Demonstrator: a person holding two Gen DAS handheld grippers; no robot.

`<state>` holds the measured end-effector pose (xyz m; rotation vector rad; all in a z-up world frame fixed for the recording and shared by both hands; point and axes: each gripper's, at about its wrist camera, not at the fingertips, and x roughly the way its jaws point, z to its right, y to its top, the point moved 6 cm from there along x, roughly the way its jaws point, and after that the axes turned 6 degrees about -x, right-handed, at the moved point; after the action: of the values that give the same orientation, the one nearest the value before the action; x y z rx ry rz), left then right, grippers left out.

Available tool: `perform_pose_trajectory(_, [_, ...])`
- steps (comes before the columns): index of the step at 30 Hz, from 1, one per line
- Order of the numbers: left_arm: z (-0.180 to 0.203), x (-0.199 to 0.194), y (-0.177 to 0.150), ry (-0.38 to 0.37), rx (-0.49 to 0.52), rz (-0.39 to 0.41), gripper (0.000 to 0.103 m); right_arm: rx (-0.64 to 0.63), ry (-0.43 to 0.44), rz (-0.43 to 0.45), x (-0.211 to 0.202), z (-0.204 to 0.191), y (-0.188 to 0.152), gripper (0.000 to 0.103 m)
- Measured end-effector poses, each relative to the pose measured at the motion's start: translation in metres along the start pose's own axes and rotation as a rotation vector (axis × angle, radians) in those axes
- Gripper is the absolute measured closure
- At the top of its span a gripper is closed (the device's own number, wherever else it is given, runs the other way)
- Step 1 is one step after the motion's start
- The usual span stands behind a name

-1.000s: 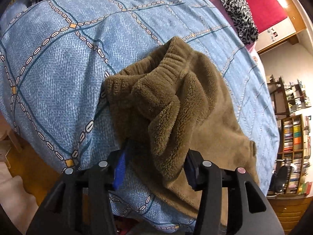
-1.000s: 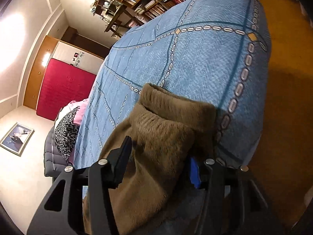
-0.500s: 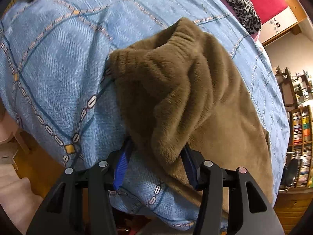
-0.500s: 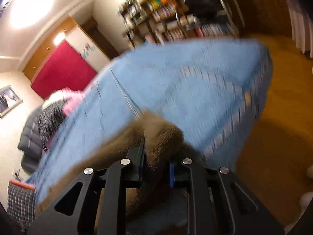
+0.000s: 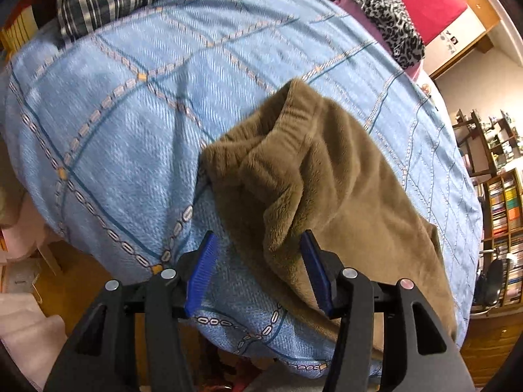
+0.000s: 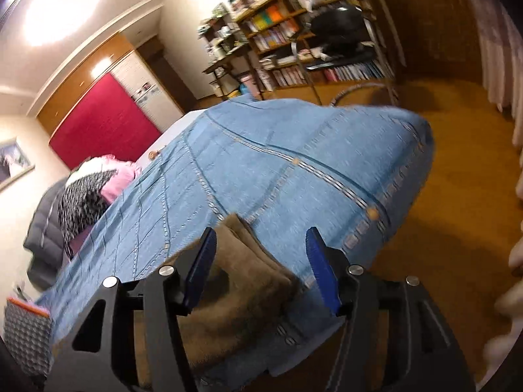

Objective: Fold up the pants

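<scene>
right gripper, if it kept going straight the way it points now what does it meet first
Most likely the brown pants lying between its opening jaws, untouched by the pads, with the blue bedspread just beyond; depth is hard to judge.

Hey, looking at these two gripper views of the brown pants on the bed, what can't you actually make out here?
- Brown pants: left wrist view, the lower end is cut off behind the left gripper, its jaws opening.
- Pants fold: right wrist view, motion blur plus the right gripper, jaws opening, hide most of it.
- Blue bedspread: pattern smeared by blur.
- Bookshelf: titles too small.
</scene>
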<state>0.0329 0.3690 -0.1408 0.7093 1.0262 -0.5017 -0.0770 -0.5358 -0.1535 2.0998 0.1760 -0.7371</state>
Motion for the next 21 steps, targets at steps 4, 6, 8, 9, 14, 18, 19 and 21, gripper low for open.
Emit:
perform_pose_trajectory(4, [0.001, -0.012, 0.004, 0.005, 0.001, 0.043, 0.049, -0.156, 0.007, -0.081, 0.047, -0.034, 0.006, 0.045])
perform_pose_trajectory(6, [0.0, -0.013, 0.003, 0.007, 0.003, 0.049, 0.049, -0.207, -0.003, -0.142, 0.072, -0.043, 0.001, 0.045])
perform_pose_trajectory(8, [0.002, -0.014, 0.002, 0.021, 0.017, 0.057, 0.05, -0.262, -0.045, -0.207, 0.096, -0.048, -0.007, 0.052])
perform_pose_trajectory(9, [0.003, -0.014, 0.002, 0.025, 0.022, 0.06, 0.05, -0.297, -0.088, -0.24, 0.106, -0.048, -0.012, 0.059])
perform_pose_trajectory(14, [0.0, -0.008, 0.003, 0.032, 0.001, 0.051, 0.05, -0.342, -0.119, -0.195, 0.108, -0.059, -0.008, 0.082])
perform_pose_trajectory(18, [0.003, 0.002, 0.0, 0.029, 0.0, 0.038, 0.05, -0.413, -0.161, -0.084, 0.099, -0.076, 0.004, 0.082])
perform_pose_trajectory(19, [0.004, 0.005, -0.001, 0.028, 0.004, 0.034, 0.05, -0.432, -0.175, -0.092, 0.103, -0.076, 0.002, 0.082])
perform_pose_trajectory(21, [0.004, 0.01, -0.003, 0.034, 0.005, 0.024, 0.05, -0.446, -0.196, -0.132, 0.119, -0.068, -0.006, 0.082])
